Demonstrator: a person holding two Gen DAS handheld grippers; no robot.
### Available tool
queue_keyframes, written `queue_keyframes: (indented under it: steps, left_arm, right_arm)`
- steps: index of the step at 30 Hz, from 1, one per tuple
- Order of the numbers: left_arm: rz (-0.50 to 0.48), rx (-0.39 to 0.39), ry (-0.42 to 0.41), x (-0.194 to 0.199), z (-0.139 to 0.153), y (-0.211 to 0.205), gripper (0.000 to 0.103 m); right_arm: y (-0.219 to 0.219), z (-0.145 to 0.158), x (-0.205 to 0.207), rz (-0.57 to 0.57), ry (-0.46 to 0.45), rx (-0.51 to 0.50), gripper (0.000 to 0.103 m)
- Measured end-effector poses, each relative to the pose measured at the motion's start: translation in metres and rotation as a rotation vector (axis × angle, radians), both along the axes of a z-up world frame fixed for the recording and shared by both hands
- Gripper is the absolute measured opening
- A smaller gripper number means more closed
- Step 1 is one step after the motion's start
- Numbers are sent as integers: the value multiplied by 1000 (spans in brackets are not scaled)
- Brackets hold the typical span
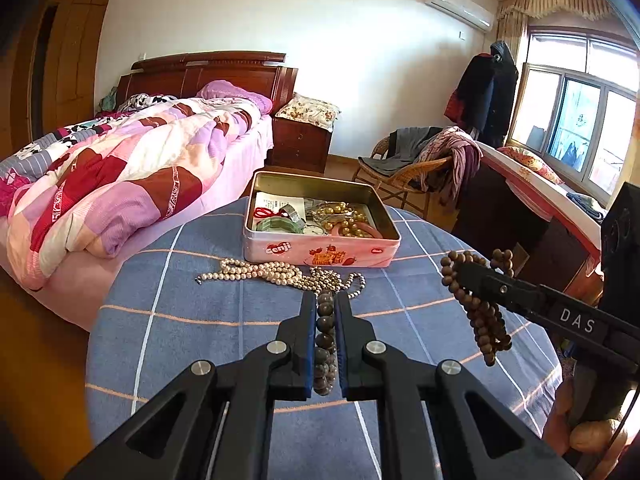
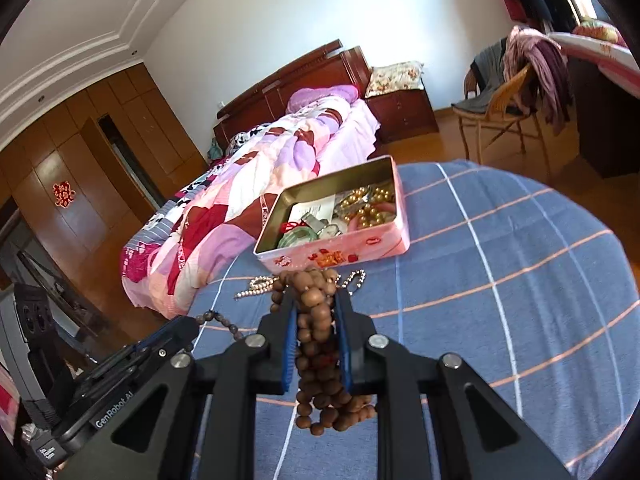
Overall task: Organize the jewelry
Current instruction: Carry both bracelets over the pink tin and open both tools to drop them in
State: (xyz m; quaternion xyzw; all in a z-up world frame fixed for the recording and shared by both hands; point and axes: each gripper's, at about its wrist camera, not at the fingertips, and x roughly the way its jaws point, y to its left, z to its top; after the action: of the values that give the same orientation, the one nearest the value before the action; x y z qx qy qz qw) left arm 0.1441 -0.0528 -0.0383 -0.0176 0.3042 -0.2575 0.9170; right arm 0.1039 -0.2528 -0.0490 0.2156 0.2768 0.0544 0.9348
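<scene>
Dark bead bracelet in left gripper, brown beads in right gripper

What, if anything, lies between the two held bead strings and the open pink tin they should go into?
Only the pearl necklace on the blue checked cloth lies in front of the pink tin. It sits low; the left tool and right tool hold their beads above it, and the tin has no lid on.
</scene>
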Motion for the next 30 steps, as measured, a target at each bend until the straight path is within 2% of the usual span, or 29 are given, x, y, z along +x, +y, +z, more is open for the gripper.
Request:
queue_keyframes:
  steps: [8,13,23,30]
  left_arm:
    - [-19,14,5,-1,-4,-7,8]
    - [-20,18,1,5,-4,-11,8]
    - [13,3,-38,41,12,-18,8]
    - [21,3,-41,64,7,-29,8]
  right_arm:
    - [9,5,1,-31,-4,-100,21]
    - [10,5,8,-32,-5,-120,21]
    - [9,20,36,-45,-56,-149,21]
    - [6,19,52,-81,-72,-166,21]
